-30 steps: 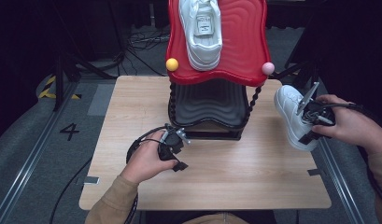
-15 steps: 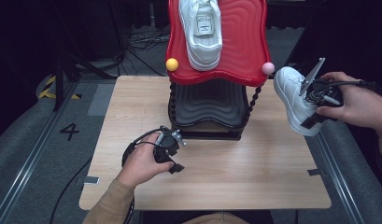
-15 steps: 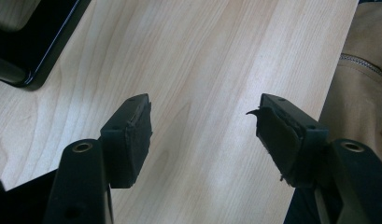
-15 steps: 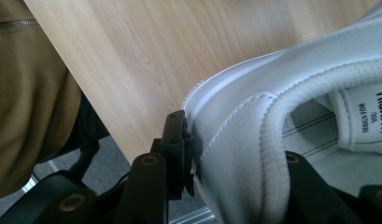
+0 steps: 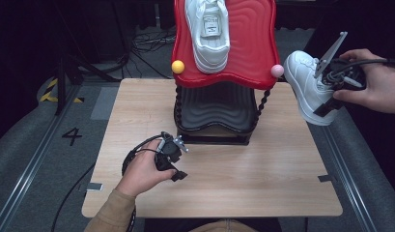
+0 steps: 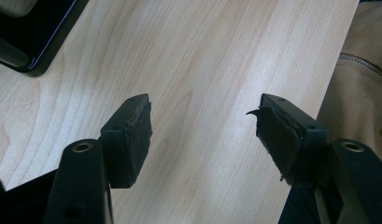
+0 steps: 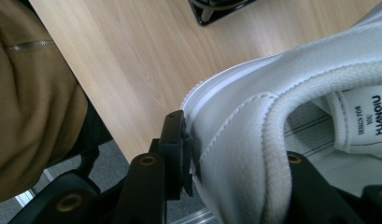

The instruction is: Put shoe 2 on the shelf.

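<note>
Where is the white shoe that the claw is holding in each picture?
High view: the held white shoe is at the right, in the air past the table's edge, in the right claw.
Left gripper view: not in it.
Right gripper view: it takes up the right side.
Shared landmark: the wooden table.

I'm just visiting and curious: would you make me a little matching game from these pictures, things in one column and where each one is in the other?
Things:
1. held sneaker
2. shelf sneaker
3. left gripper
4. yellow ball

Places or states:
A. at the red shelf's left corner
B. open, over bare table
C. clamped at the heel in the right gripper, off the table's right edge
D. lying on top of the red shelf

Pairs: 1-C, 2-D, 3-B, 4-A
</note>
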Demonstrator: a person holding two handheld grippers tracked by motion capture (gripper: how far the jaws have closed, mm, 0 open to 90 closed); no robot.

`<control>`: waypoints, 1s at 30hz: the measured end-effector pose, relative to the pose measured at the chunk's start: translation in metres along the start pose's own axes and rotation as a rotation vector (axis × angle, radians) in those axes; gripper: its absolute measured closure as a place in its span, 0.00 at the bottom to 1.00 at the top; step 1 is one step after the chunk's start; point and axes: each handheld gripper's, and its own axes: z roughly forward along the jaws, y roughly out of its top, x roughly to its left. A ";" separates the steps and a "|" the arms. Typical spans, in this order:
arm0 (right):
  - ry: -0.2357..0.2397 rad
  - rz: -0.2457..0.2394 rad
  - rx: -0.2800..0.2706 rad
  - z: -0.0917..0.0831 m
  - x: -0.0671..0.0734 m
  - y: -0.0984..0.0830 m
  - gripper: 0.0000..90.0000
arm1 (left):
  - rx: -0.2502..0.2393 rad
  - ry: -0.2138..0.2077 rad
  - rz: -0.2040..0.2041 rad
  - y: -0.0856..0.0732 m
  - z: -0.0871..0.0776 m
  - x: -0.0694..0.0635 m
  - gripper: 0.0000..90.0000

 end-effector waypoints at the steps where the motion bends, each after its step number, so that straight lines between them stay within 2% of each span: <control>1: 0.000 0.000 0.000 0.000 0.000 0.000 0.75 | 0.000 0.000 0.000 0.000 0.000 0.000 0.40; 14: -0.044 0.007 -0.021 -0.038 0.001 0.022 0.75 | -0.004 -0.012 0.013 0.003 0.000 0.001 0.40; 17: -0.054 0.010 -0.034 -0.053 0.000 0.032 0.75 | -0.010 -0.014 0.015 0.002 -0.001 0.002 0.40; 19: -0.054 0.012 -0.036 -0.055 0.000 0.034 0.75 | -0.010 -0.013 0.012 0.001 -0.002 0.002 0.40; 24: -0.103 0.017 -0.028 -0.069 0.001 0.049 0.75 | -0.015 -0.007 0.007 -0.002 -0.004 0.004 0.40; 30: -0.132 0.018 -0.039 -0.082 0.003 0.059 0.75 | -0.019 -0.006 0.008 -0.003 -0.005 0.005 0.40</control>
